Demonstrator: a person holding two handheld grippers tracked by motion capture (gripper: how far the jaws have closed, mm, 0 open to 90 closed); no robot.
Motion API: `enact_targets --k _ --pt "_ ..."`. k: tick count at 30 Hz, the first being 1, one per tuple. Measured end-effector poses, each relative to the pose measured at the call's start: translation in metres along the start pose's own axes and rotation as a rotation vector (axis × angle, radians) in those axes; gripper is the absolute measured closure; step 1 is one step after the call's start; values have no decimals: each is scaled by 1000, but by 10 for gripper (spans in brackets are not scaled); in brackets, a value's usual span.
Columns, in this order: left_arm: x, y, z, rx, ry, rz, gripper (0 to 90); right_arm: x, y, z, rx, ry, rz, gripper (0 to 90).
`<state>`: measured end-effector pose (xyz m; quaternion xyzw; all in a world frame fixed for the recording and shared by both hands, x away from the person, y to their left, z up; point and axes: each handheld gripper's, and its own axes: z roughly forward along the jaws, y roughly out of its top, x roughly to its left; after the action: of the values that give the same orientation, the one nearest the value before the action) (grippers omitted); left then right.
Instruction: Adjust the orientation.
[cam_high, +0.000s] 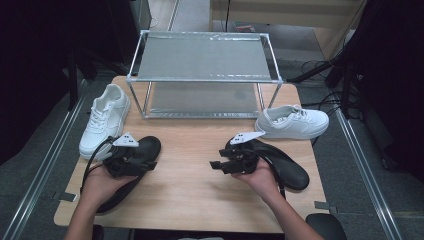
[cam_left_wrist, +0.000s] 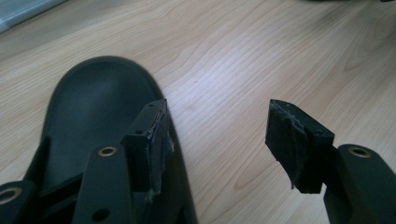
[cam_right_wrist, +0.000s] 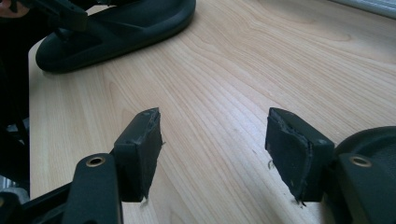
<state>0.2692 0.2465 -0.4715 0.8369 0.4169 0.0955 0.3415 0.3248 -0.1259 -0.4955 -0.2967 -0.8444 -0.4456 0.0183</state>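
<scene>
Left gripper (cam_high: 152, 164) jaws apart, empty, hovering at lower left over black rubber slipper (cam_left_wrist: 93, 107). Right gripper (cam_high: 214, 165) also gaping, empty, second black slipper (cam_high: 285, 167) lower right. Risk, likely: worn, torn jaw pad (cam_left_wrist: 161, 140) slipping on smooth sole edge.

I see my two grippers (cam_high: 150, 162) (cam_high: 216, 164) over black sandals (cam_high: 145, 147) (cam_high: 290, 170), white sneakers (cam_high: 106, 120) (cam_high: 295, 122) flanking the far rack (cam_high: 202, 55).

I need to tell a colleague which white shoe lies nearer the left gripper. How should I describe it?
Start at the metal rack at the far side of the wooden table. The white sneaker lies beside the rack's left legs, toe toward the person, next to a black sandal. The other white sneaker lies sideways at the rack's right.
</scene>
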Motion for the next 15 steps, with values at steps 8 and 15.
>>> enact_targets --k 8,15 --pt "9 -18 -12 -16 50 35 484 2 0 3 7 2 -6 372" --pt "16 -29 -8 16 11 -34 508 2 0 4 13 -3 -10 371"
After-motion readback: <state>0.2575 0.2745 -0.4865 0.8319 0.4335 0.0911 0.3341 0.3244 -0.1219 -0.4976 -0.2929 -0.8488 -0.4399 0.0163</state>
